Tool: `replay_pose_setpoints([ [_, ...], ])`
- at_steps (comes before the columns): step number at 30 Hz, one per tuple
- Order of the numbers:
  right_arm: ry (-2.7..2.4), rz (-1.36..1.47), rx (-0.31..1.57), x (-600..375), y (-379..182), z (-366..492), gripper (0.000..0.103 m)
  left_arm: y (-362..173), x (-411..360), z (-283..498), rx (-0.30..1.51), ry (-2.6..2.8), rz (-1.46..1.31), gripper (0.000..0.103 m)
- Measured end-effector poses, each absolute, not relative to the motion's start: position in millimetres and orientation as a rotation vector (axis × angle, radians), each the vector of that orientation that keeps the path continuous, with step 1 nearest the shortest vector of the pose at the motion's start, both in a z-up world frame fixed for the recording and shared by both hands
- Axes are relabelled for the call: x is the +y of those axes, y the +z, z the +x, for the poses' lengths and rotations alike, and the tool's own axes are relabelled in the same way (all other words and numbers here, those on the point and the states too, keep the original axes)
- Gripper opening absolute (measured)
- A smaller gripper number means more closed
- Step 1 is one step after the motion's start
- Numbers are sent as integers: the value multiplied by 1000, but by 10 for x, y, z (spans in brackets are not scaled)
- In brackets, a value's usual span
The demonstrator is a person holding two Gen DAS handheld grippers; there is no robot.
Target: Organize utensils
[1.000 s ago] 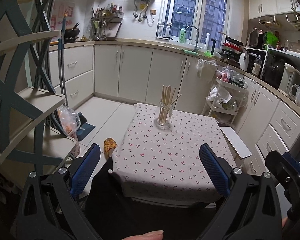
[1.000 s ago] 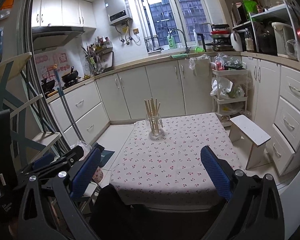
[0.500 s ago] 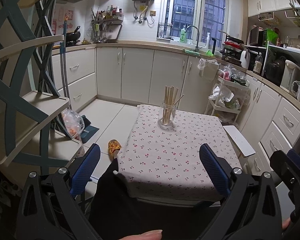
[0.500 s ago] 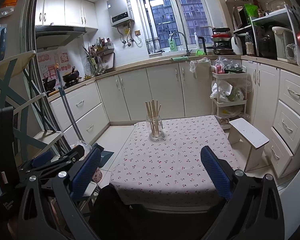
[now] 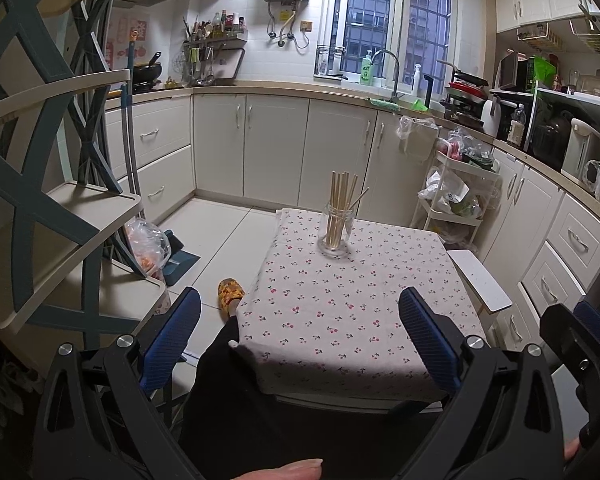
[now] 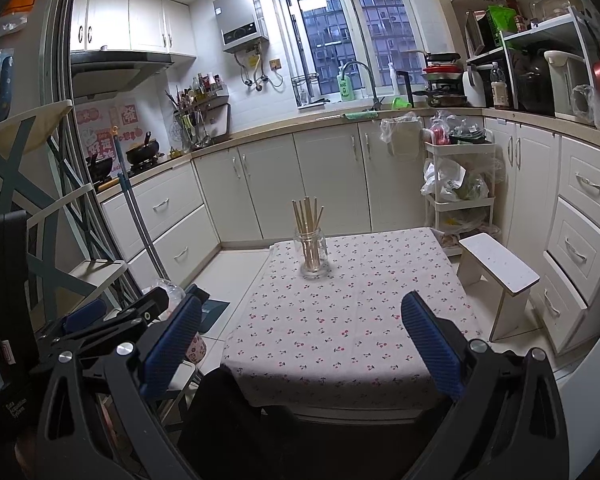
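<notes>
A clear glass jar (image 5: 335,232) (image 6: 311,253) holding several wooden chopsticks (image 5: 341,200) (image 6: 308,216) stands upright near the far edge of a small table with a cherry-print cloth (image 5: 352,304) (image 6: 352,312). My left gripper (image 5: 300,334) is open, held back from the table's near edge with nothing between its blue pads. My right gripper (image 6: 300,336) is open too, equally far back and empty. Each gripper shows at the edge of the other's view.
A white stool (image 6: 500,268) stands right of the table, with a storage cart (image 6: 458,184) behind it. A blue-framed shelf unit (image 5: 52,216) and a mop handle (image 5: 130,136) are on the left. Cabinets line the back and right walls. The person's dark-clothed leg (image 5: 236,400) is below.
Both views have lifted and pulled back slightly, so the table and jar sit a little lower and farther. The jar and chopsticks have not moved; both grippers stay open.
</notes>
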State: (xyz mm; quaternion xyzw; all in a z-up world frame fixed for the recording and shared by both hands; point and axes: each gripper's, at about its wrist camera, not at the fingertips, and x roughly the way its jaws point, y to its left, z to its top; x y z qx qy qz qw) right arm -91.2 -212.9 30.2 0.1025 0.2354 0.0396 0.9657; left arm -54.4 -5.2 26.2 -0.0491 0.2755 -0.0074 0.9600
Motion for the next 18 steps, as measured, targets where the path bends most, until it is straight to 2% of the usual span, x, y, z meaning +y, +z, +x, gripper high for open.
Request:
replay_pose_setpoints([
  [18, 87, 212, 484, -2035, 202, -950, 96, 232, -3, -556, 562, -13, -97, 95],
])
